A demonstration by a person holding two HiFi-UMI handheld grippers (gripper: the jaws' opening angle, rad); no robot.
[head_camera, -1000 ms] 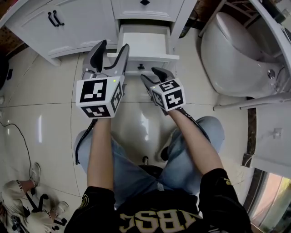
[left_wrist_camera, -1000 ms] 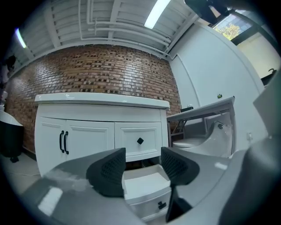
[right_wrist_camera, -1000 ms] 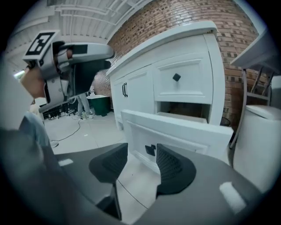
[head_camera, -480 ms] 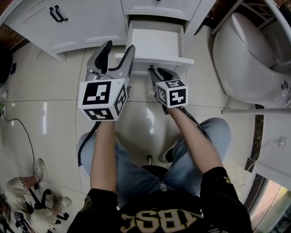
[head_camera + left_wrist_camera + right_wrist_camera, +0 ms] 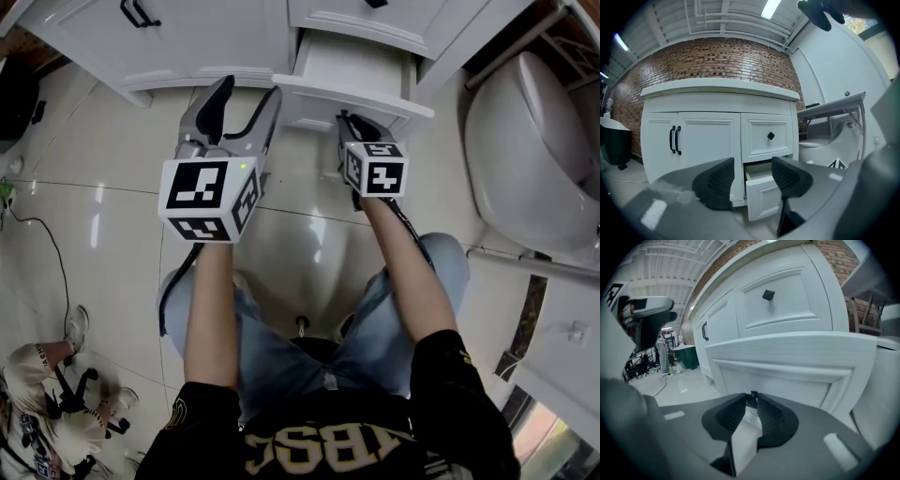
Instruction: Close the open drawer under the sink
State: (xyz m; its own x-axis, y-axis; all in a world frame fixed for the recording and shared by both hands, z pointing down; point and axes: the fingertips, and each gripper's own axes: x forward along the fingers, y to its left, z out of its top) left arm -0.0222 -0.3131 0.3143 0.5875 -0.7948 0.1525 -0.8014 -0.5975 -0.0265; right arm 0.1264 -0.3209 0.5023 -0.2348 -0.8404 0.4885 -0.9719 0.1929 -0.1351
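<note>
Writing: pale block letters on the black shirt, cut by the frame edge, not fully readable (roughly "ABSC" as seen from above). Otherwise only black-and-white square markers on each gripper's cube, no brand. The right gripper is clenched, jaws together, with its tips right at the small dark knob on the front of the open drawer. I can't tell if the knob is pinched or only touched. The drawer sticks out of the white cabinet straight ahead of this gripper, under a closed upper drawer with a diamond knob. The left gripper is released, jaws wide apart with nothing between them. It hangs beside the right gripper and short of the cabinet, and the open drawer shows beyond the gap between its jaws. Black door handles are ahead to its left. A toilet is off to the right of the right gripper. A second ago the right jaws were apart and short of the drawer front. Both grippers are now closer to the cabinet, and the drawer is still out.
</note>
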